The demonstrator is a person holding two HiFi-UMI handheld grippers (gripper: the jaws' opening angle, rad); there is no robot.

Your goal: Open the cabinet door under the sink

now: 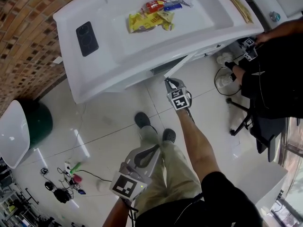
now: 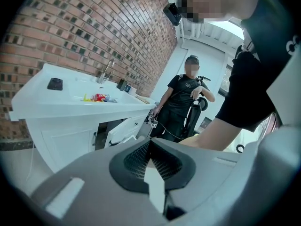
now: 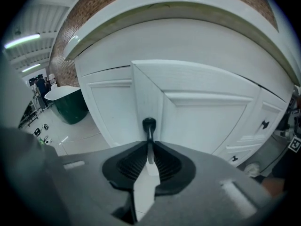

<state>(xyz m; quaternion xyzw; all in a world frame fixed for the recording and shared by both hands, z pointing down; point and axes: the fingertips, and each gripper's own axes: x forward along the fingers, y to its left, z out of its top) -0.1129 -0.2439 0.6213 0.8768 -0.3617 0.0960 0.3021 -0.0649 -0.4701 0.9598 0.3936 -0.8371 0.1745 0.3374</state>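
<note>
The white cabinet door (image 1: 180,65) under the sink counter (image 1: 94,74) stands partly swung out. My right gripper (image 1: 169,82) is shut on the door's black handle (image 3: 149,125), which sticks up from between the dark pads (image 3: 164,163); the door panel (image 3: 207,121) fills the right gripper view. My left gripper (image 1: 150,151) hangs low beside the person's legs, away from the cabinet, with its jaws shut on nothing. From the left gripper (image 2: 149,144) view, the opened door (image 2: 123,129) shows under the counter.
Snack packets (image 1: 151,16) lie in the sink and a black device (image 1: 87,38) on the counter. A green bin (image 1: 29,124) stands at left, cables (image 1: 66,179) lie on the floor. A second person (image 1: 277,70) with an office chair is at right.
</note>
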